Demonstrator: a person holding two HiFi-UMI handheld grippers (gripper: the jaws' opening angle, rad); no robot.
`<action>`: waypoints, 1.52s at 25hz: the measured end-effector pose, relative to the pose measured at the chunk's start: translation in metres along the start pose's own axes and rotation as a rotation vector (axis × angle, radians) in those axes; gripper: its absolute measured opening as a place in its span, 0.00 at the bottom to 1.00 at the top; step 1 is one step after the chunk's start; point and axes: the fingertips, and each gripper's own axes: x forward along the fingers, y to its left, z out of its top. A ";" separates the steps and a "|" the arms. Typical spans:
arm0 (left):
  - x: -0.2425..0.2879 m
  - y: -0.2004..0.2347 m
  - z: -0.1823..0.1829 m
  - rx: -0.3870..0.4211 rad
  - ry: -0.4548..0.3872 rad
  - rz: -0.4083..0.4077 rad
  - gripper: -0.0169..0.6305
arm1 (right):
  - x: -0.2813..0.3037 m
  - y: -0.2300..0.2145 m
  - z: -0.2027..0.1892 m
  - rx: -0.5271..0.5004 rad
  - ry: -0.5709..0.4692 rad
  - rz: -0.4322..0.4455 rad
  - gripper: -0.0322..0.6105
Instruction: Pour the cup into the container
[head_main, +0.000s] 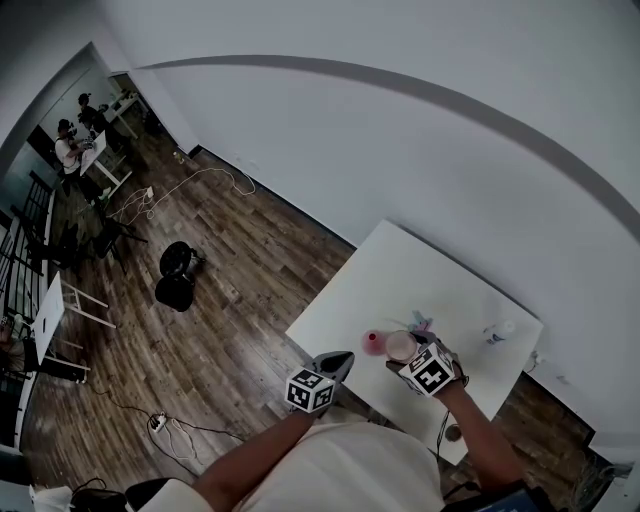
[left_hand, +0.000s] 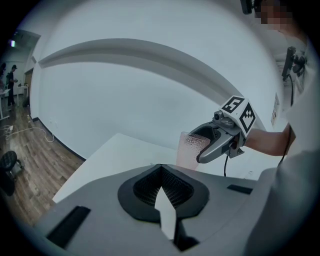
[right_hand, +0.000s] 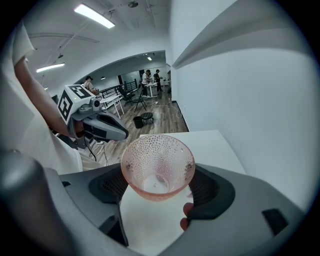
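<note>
your right gripper (left_hand: 204, 146) is pinching the pink dimpled cup (right_hand: 157, 170), one jaw on either side of it just below the rim. its own view looks down into the cup's open mouth, through to a clear bottom. from the left gripper view the cup stands about upright above the white table (head_main: 400, 270). its base is hidden there, so you can't tell whether it is lifted or resting.

your left gripper (left_hand: 162, 202) has its jaws drawn nearly together with only a thin sliver of table showing through, and nothing sits between them. in the head view it hangs at the table's near edge, left of the cup and apart from it.

the small pink container (head_main: 373, 342) sits on the table just beside the cup, on its left.
</note>
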 end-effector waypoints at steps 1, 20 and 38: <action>0.001 0.000 0.000 0.000 0.001 0.001 0.04 | -0.001 -0.002 -0.001 0.002 -0.003 -0.003 0.63; 0.009 -0.006 -0.017 0.019 0.031 -0.021 0.04 | -0.010 -0.003 -0.028 0.055 -0.039 -0.071 0.63; 0.013 -0.008 -0.031 0.031 0.071 -0.022 0.04 | -0.016 -0.009 -0.055 0.105 -0.053 -0.133 0.63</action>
